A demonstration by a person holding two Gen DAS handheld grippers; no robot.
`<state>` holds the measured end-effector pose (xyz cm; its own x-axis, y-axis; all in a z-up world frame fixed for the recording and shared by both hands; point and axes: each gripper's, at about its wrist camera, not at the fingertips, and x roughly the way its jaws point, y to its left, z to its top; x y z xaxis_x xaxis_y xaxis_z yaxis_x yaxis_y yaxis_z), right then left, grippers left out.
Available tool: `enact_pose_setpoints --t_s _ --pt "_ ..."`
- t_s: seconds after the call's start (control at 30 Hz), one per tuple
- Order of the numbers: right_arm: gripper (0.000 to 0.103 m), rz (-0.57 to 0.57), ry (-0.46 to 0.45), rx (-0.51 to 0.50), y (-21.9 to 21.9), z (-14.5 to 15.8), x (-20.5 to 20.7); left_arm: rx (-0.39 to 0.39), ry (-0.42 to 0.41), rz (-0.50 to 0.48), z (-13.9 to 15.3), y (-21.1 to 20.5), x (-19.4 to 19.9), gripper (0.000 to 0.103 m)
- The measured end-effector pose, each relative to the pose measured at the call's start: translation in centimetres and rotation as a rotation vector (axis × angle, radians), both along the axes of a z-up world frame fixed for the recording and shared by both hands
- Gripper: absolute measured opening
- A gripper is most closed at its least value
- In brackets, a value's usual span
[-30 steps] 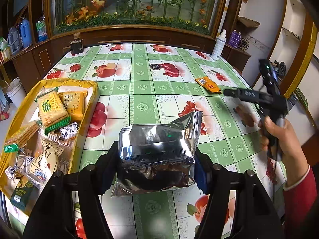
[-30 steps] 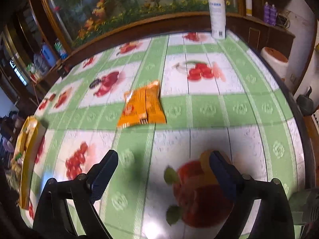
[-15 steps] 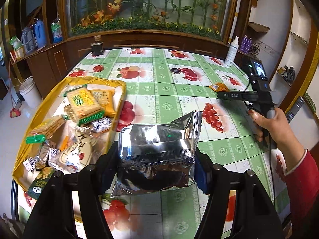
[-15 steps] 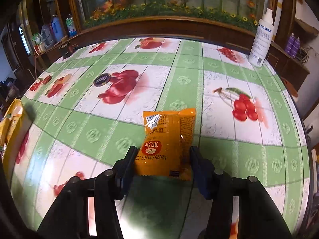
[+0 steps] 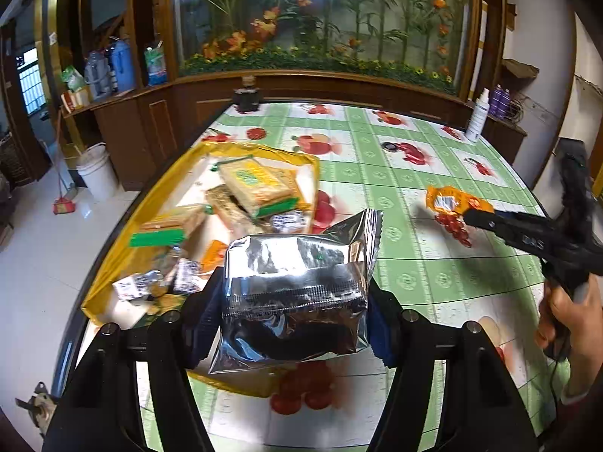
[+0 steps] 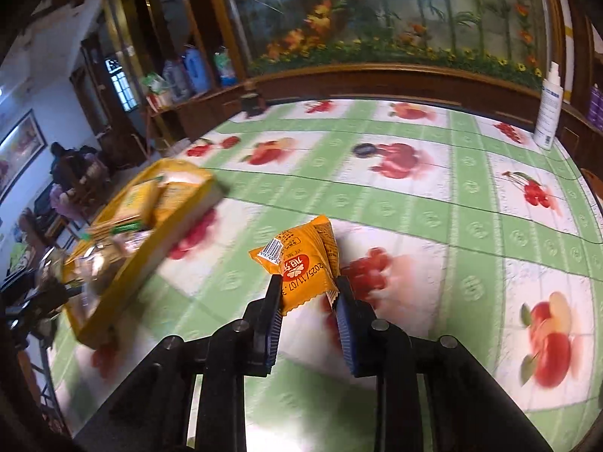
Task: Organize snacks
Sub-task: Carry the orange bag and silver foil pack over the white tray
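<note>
- Left wrist view: the left gripper (image 5: 294, 301) is clamped on a silver foil pack (image 5: 297, 286), one pad against each side, held up just over the near corner of the yellow tray (image 5: 113, 256).
- The tray sits at the left edge of the table (image 5: 407, 275) and already holds several snacks: green-banded cracker packs (image 5: 260, 184), small wrapped pieces and others I can't tell apart.
- To the right, a hand (image 5: 573, 320) holds the right gripper (image 5: 475, 218) level above the table, with an orange snack packet (image 5: 448, 199) in its tip.
- Right wrist view: the right gripper's jaws are closing, and the orange packet's lower end sits pinched between the pads, its barcode end sticking out ahead. It looks lifted clear of the cloth, the tray well off to the left.
- Progress, as I judge it: most snacks are gathered; these 2 packs are in hand and not yet in the tray. I see no other loose snack on the cloth.
- The table wears a green-checked cloth printed with fruit. A white spray bottle (image 6: 548, 109) stands at its far right corner, and a wooden cabinet with a big planted tank runs behind.
</note>
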<state>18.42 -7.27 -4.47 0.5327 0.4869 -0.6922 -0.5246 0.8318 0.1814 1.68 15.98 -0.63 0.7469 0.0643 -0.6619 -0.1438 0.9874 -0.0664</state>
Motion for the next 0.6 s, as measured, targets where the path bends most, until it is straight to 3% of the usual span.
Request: enact_pose_setpoints --t_s 0.2,0.6 --pt "0.027 0.093 -0.002 0.101 3.4 1.5 -4.4 0.055 -0.035 0.079 0.5 2.0 -1.3 0.065" --pt "0.027 0.227 -0.012 0.138 9.8 3.1 -7.9 0.094 -0.052 0.164 0.4 4.9 -2.7 0.065"
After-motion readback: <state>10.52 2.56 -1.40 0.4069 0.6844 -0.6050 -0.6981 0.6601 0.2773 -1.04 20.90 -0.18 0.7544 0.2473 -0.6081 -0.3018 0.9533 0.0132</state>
